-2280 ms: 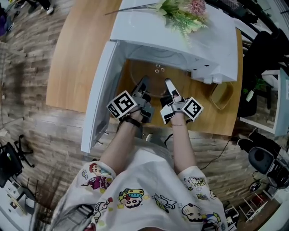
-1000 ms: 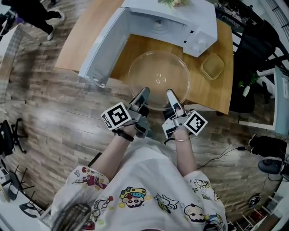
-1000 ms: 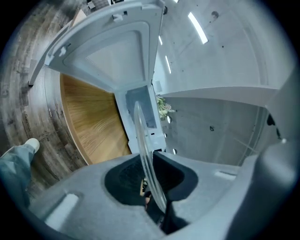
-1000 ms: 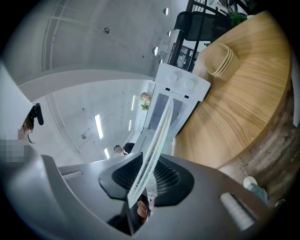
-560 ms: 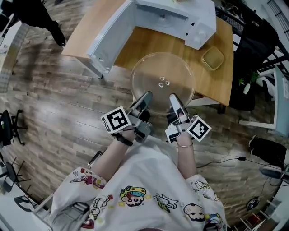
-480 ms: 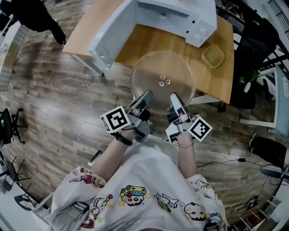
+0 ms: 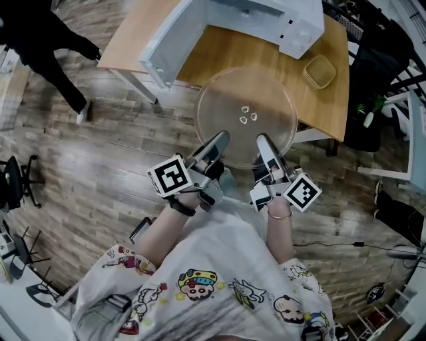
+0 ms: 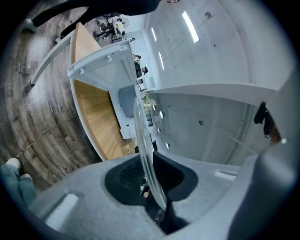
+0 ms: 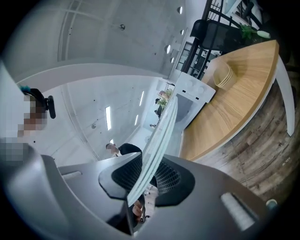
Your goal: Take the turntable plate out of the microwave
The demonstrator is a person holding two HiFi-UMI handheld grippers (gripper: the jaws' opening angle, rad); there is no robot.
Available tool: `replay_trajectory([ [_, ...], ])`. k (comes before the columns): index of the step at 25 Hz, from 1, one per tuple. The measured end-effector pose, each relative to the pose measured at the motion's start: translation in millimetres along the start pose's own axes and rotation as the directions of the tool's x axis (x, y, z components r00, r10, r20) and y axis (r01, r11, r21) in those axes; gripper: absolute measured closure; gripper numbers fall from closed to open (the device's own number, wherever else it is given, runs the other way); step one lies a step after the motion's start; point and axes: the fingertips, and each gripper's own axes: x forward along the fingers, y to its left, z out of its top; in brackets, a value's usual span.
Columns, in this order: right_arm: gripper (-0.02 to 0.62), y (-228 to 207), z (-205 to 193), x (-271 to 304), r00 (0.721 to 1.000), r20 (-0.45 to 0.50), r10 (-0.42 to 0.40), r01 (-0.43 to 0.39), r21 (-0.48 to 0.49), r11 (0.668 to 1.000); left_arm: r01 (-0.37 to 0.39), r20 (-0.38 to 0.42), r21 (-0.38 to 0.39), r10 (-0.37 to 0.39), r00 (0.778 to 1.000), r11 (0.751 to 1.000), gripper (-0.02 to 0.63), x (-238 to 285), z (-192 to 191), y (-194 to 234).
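The clear glass turntable plate (image 7: pixel 246 110) hangs level in the air, outside the white microwave (image 7: pixel 266 16). Its near half is past the wooden table's (image 7: pixel 206 56) front edge, over the floor. My left gripper (image 7: pixel 218 141) is shut on the plate's near rim at the left, and my right gripper (image 7: pixel 264 145) is shut on the same rim at the right. In the left gripper view the plate (image 8: pixel 143 140) runs edge-on between the dark pads (image 8: pixel 129 176) of the left gripper (image 8: pixel 152 187). The right gripper view shows the plate (image 9: pixel 159 136) clamped the same way in the right gripper (image 9: pixel 145 187).
The microwave door (image 7: pixel 166 43) stands wide open at the table's left. A small yellowish container (image 7: pixel 319 71) sits on the table at the right. A person in dark clothes (image 7: pixel 46 46) walks on the wood floor at the upper left. Chairs and cables lie around the edges.
Both grippers and the plate have drawn back from the microwave and risen, from inside the cavity to past the table's front edge. The person in dark clothes has stepped further into view.
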Motion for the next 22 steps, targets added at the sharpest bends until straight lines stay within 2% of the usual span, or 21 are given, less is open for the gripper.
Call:
replay_trajectory([
  [4, 0.505, 8, -1, 6, 1.0, -0.002, -0.008, 0.008, -0.027, 1.0, 0.0, -0.004, -0.05, 0.0, 1.0, 0.999, 0.56, -5, 6, -3],
  [11, 0.502, 16, -7, 17, 1.0, 0.002, -0.002, 0.002, -0.011, 1.0, -0.011, -0.035, -0.002, 0.011, 0.999, 1.0, 0.56, -13, 19, -3],
  [22, 0.502, 21, -3, 29, 1.0, 0.017, 0.003, -0.002, -0.035, 0.999, 0.019, -0.061, -0.003, -0.019, 0.998, 1.0, 0.559, -7, 33, -8],
])
